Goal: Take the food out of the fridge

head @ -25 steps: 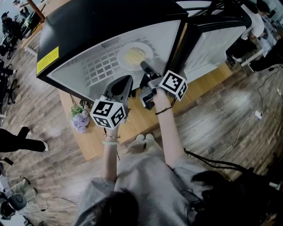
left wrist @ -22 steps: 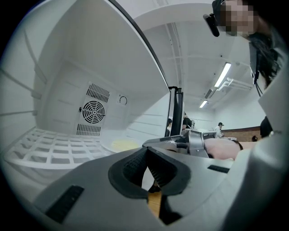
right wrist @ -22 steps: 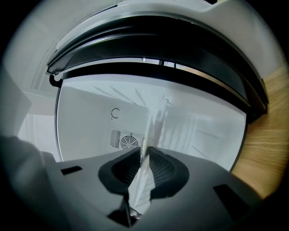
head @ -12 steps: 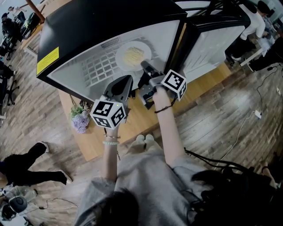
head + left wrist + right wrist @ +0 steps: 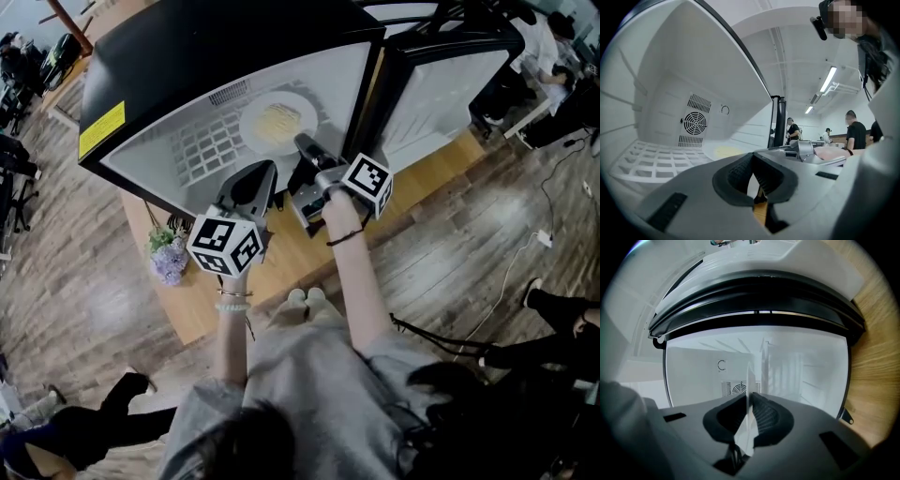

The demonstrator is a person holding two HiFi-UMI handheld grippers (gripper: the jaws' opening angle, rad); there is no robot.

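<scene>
Pinching the rim of the white plate (image 5: 272, 124), the right tongs (image 5: 302, 142) reach into the open fridge (image 5: 187, 56). Yellow food (image 5: 276, 117), maybe noodles, sits on the plate inside the fridge. The left tongs (image 5: 752, 160) are pressed together, holding nothing.

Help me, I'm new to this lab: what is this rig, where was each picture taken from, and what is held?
No robot here: a person holds a gripper in each hand. The head view looks down from their head; each gripper view looks along that gripper's jaws. In front is an open fridge with a plate of yellowish food on its white shelf. The right gripper is shut on the plate's rim. The left gripper is shut and empty, at the fridge's opening.
</scene>
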